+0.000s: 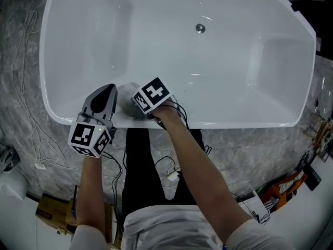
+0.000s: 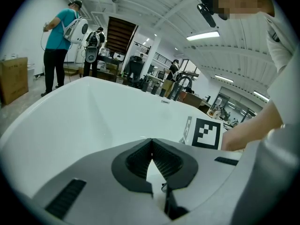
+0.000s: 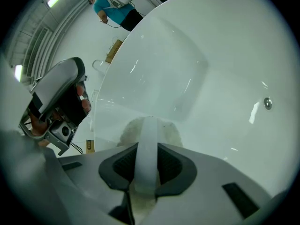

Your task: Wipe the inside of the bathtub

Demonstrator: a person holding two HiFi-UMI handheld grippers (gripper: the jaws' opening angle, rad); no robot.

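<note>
Bathtub (image 1: 218, 82) first: we see a large white tub, empty and glossy, stretching away ahead of both grippers, its near rim right under them. Behind the grippers and around the tub lies a grey marbled floor (image 1: 21, 92), with thin white cables (image 1: 32, 126) trailing out past the left gripper's outer side. In the left gripper view, beyond the tub's far edge, a person in a teal shirt (image 2: 58, 32) stands with their back to us.

We hold the left gripper (image 1: 109, 89) over the near rim, its tip just over the tub wall. Its jaws are closed tip to tip, with nothing between them (image 2: 151, 144).

The right gripper (image 1: 133, 106) sits just beside it, pointing down into the tub (image 3: 215, 50). Its jaws (image 3: 146, 165) are clamped on the white strap (image 3: 149, 139) of a pale, fluffy pad (image 3: 172, 136). The pad (image 1: 126, 99) presses against the inner wall just below the rim, between the two gripper tips.

Far ahead of the right gripper, a small round metal drain (image 1: 200, 28) sits in the tub floor.
</note>
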